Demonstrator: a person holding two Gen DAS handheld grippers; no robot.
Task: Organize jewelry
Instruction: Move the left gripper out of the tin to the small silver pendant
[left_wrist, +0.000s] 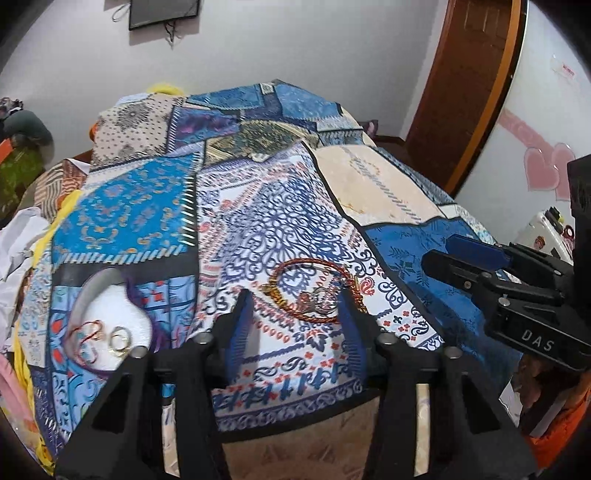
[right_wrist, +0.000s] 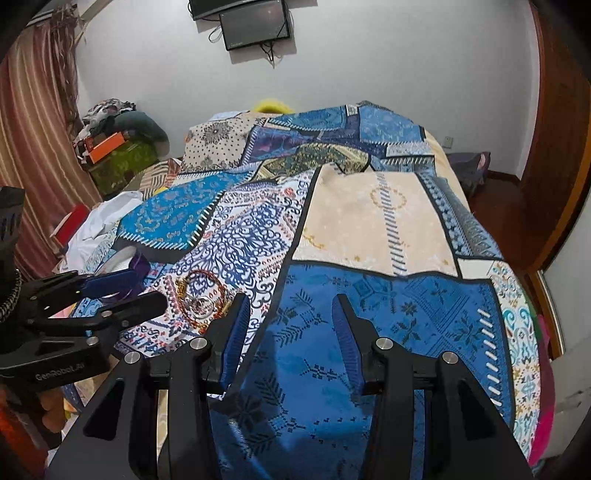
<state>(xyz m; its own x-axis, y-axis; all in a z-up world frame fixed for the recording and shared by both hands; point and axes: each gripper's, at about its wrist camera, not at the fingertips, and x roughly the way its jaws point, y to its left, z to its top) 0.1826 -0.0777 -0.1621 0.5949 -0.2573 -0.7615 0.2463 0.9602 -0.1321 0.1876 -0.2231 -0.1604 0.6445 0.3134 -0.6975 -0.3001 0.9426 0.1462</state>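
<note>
A tangle of jewelry (left_wrist: 314, 291) lies on the patterned bedspread (left_wrist: 258, 206): a red-and-gold cord loop, a gold chain and silver rings. My left gripper (left_wrist: 294, 299) stands open just in front of it, the pile showing between its blue-padded fingertips (left_wrist: 242, 306), which do not press on it. A white dish with a purple rim (left_wrist: 110, 306) at the left holds a thin red bracelet (left_wrist: 86, 334) and gold rings (left_wrist: 120, 338). My right gripper (right_wrist: 290, 297) is open over the blue patch of the bedspread (right_wrist: 369, 295), with nothing between its fingers, to the right of the jewelry (right_wrist: 201, 299).
The bed runs away to a white wall with a dark screen (right_wrist: 255, 24). Loose white cloth (right_wrist: 107, 218) and clutter lie along the bed's left side. A brown door frame (left_wrist: 476, 92) and a white panel stand at the right. The bed's near edge (left_wrist: 295, 417) drops off below the left gripper.
</note>
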